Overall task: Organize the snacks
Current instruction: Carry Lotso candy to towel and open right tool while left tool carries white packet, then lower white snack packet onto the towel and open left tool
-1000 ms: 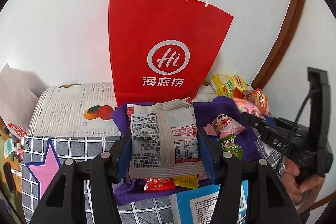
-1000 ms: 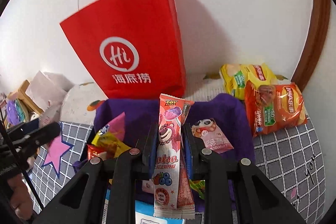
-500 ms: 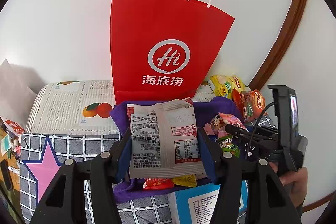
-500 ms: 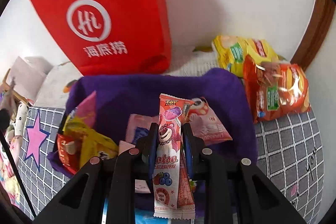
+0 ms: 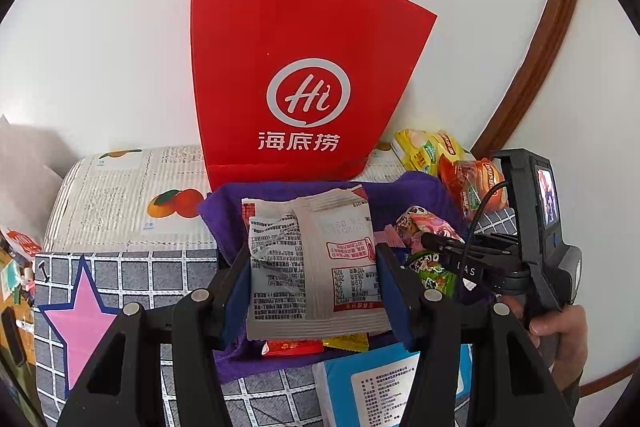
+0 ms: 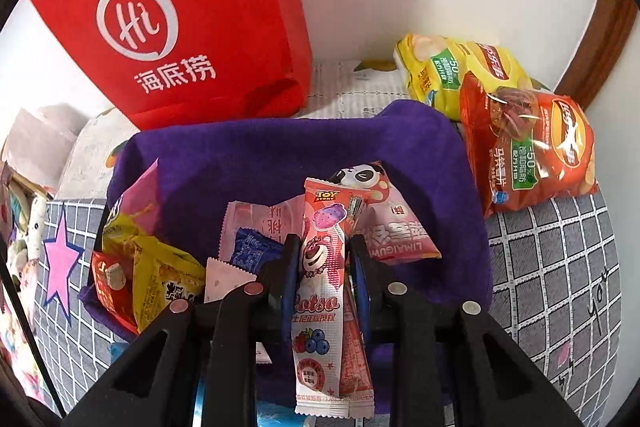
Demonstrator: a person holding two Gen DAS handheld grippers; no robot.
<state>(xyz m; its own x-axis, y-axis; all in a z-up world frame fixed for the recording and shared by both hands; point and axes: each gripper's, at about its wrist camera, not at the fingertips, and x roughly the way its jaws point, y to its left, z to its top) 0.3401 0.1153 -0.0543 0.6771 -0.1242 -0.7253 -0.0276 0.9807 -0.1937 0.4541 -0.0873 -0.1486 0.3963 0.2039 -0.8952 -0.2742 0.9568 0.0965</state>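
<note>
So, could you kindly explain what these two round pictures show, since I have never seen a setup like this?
No robot here: a person carries a hand-held gripper in each hand, each with a wide-angle camera looking along its two black fingers. In the left one's picture, the left hand-held gripper clamps a grey snack packet; the other tool shows at the right edge. In the right one's picture, the right hand-held gripper pinches a pink Lotso candy stick above a purple cloth bin of small snacks. Behind stand a red paper bag and two crisp bags on the checked cover.
</note>
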